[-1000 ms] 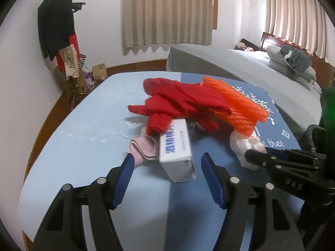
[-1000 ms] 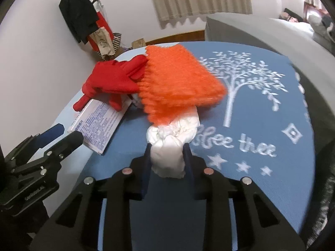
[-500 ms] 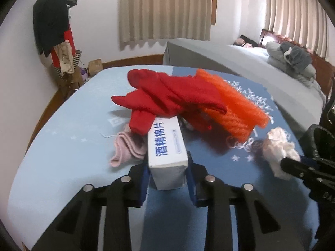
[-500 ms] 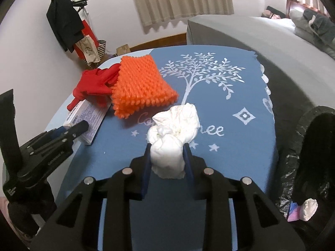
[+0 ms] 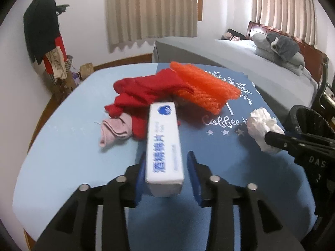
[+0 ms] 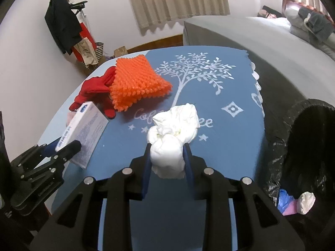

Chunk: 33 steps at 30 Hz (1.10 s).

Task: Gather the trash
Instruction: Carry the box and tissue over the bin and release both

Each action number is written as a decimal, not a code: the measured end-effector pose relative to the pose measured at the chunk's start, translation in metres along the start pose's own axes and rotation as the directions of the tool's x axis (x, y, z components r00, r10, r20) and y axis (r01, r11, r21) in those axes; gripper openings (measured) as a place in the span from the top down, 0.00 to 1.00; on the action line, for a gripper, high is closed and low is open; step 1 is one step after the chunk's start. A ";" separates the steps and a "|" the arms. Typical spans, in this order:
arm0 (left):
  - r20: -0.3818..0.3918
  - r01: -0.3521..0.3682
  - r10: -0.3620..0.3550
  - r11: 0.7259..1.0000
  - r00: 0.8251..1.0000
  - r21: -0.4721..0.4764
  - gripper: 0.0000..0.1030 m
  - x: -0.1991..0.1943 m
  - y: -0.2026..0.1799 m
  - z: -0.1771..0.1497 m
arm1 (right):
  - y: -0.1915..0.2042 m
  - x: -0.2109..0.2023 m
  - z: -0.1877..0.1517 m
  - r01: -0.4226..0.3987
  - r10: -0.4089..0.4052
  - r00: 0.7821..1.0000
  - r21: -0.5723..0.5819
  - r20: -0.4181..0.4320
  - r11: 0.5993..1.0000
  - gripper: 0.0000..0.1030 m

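On the blue printed tabletop (image 6: 230,79), items are lying as follows. The left hand-held gripper (image 5: 165,171) is gripping a long white cardboard box with blue lettering (image 5: 164,146) between its blue-padded fingers (image 5: 140,173), jaws narrowed onto the box's sides, the box raised and pointing forward. The right hand-held gripper (image 6: 167,161) is clamping a crumpled white tissue wad (image 6: 171,138), jaws closed against its lower lump, above the tabletop's near part. A red fabric glove (image 5: 146,92) is lying at the tabletop's far left, overlapped by an orange spiky foam net sleeve (image 6: 136,81). A small pink folded cloth (image 5: 115,129) is lying just beside the glove. A black-lined trash bin (image 6: 303,146) is standing to the right of the tabletop, holding a white wad (image 6: 306,201) and blue and pink scraps.
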<state>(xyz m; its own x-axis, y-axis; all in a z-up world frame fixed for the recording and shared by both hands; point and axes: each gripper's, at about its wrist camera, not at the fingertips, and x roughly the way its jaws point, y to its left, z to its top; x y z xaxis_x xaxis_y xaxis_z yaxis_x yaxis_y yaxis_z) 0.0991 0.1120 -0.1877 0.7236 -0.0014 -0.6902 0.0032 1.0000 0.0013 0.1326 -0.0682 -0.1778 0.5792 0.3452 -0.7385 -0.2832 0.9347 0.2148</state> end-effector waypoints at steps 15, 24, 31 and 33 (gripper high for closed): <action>0.011 -0.001 0.001 1.000 1.000 -0.001 0.71 0.009 -0.001 0.017 | -0.006 -0.027 0.004 0.023 -0.024 0.998 0.015 0.049 1.000 0.73; 0.071 0.034 -0.036 0.999 0.997 0.026 0.71 -0.028 -0.019 0.033 | -0.013 -0.062 0.011 0.024 -0.029 0.993 0.043 0.118 0.999 0.73; 0.114 0.092 -0.099 0.994 0.988 0.067 0.71 -0.044 -0.052 0.053 | -0.027 -0.100 0.014 0.042 -0.055 0.981 0.070 0.187 0.997 0.73; 0.126 0.111 -0.121 0.990 0.985 0.081 0.71 -0.048 -0.063 0.055 | -0.032 -0.110 0.012 0.052 -0.067 0.976 0.078 0.206 0.996 0.73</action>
<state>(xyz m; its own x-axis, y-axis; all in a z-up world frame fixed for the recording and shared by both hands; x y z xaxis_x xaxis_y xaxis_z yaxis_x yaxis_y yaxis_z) 0.1022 0.0492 -0.1147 0.7989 -0.1224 -0.5888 0.1396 0.9901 -0.0165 0.0873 -0.1354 -0.0957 0.7418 0.2915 -0.6039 -0.1922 0.9552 0.2250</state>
